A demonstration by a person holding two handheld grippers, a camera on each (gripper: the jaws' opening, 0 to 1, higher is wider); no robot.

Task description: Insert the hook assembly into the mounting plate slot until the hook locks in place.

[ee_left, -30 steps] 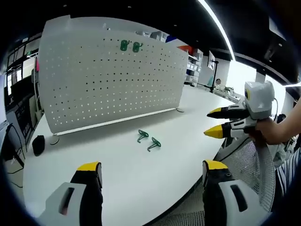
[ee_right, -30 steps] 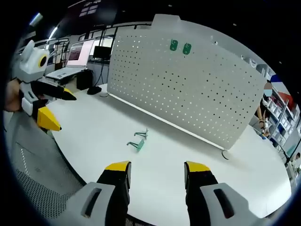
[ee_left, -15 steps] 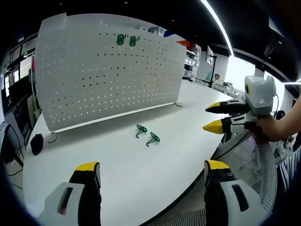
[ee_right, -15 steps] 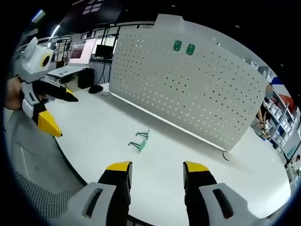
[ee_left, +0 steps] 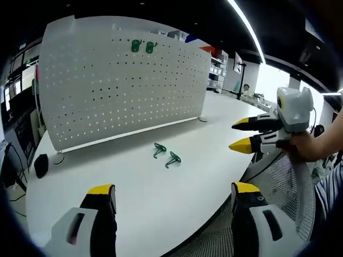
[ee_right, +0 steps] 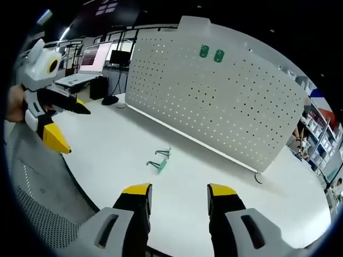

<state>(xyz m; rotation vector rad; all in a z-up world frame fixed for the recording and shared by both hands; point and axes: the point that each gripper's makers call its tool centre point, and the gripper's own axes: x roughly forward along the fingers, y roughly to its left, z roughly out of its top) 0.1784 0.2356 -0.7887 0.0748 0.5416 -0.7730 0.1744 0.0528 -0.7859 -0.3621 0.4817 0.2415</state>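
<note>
Two green hooks point(ee_left: 166, 155) lie side by side on the white table point(ee_left: 139, 187), in front of the upright pegboard point(ee_left: 123, 85), where two more green hooks point(ee_left: 141, 47) hang near its top. The left gripper point(ee_left: 171, 198) and right gripper point(ee_right: 174, 195) hover near the table edge, well apart from the hooks, jaws spread and empty.

I see both views bright and sharp; a ceiling light strip point(ee_left: 247, 28) glares overhead, the white table point(ee_left: 161, 187) shows soft shadows, and fisheye bending curves the edges.
</note>
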